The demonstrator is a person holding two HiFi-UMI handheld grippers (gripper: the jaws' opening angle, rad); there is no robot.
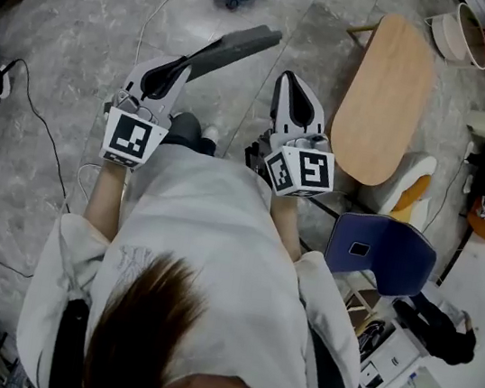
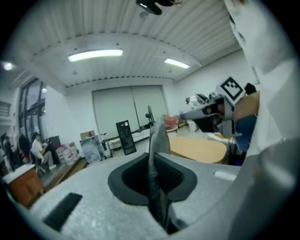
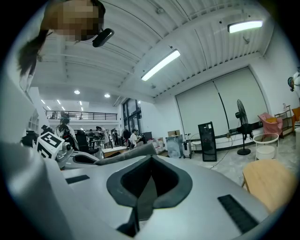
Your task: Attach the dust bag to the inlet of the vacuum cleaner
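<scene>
Head view: flat grey dust bag, perhaps folded, clamped by left gripper; right gripper closed.

Grey marbled floor is running thru the whole rm. Oval wooden table is standing just beside a blue chair. Strip lights are glowing on the ribbed white ceiling. Pedestal fan is standing in front of big white wall panels.
</scene>
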